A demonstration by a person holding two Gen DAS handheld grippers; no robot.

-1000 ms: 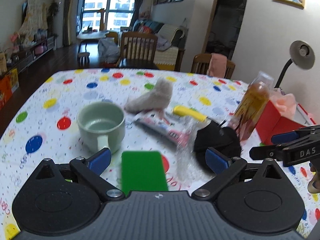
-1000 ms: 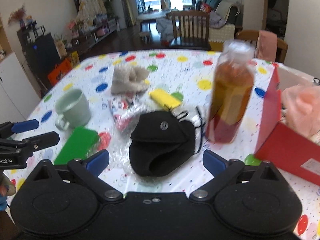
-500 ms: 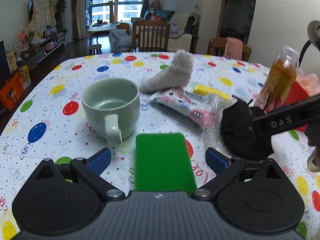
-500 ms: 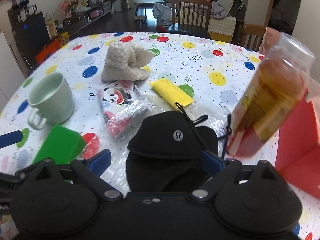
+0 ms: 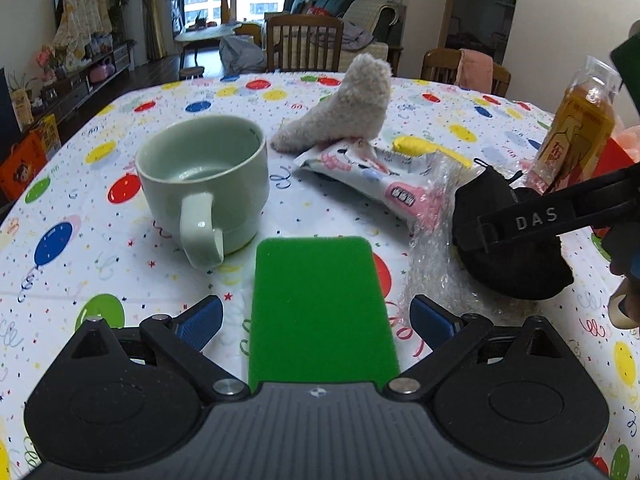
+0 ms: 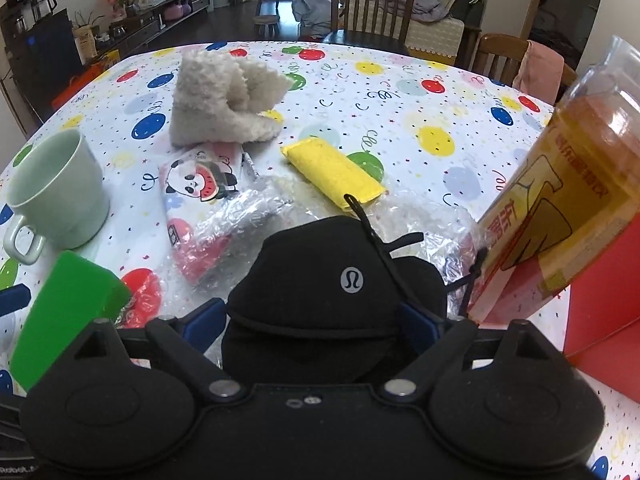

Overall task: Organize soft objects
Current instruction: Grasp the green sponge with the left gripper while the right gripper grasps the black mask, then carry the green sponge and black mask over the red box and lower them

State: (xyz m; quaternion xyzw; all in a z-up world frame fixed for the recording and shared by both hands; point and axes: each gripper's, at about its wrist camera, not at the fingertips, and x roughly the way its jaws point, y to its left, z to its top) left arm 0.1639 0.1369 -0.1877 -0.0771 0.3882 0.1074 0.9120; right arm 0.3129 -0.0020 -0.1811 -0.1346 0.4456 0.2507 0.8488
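A green sponge (image 5: 320,304) lies flat on the balloon-print tablecloth between the fingers of my left gripper (image 5: 316,316), which is open with gaps on both sides. A black soft cap (image 6: 340,292) with a small round logo sits on bubble wrap (image 6: 424,216) between the fingers of my right gripper (image 6: 312,320). Its jaws are closing and the blue pads flank the cap's sides. Farther back lie a fluffy cream bootie (image 6: 224,100), a yellow cloth pad (image 6: 332,172) and a panda-print packet (image 6: 200,184). The right gripper's finger (image 5: 560,212) crosses the cap (image 5: 516,276) in the left wrist view.
A pale green mug (image 5: 204,176) stands just left of the sponge. A plastic bottle of amber drink (image 6: 560,208) stands close to the cap on the right, with a red box (image 6: 600,320) behind it. Chairs stand at the table's far edge.
Both grippers have come down and forward. The sponge now sits between the left fingers, the cap between the right fingers, and the right jaws have narrowed.
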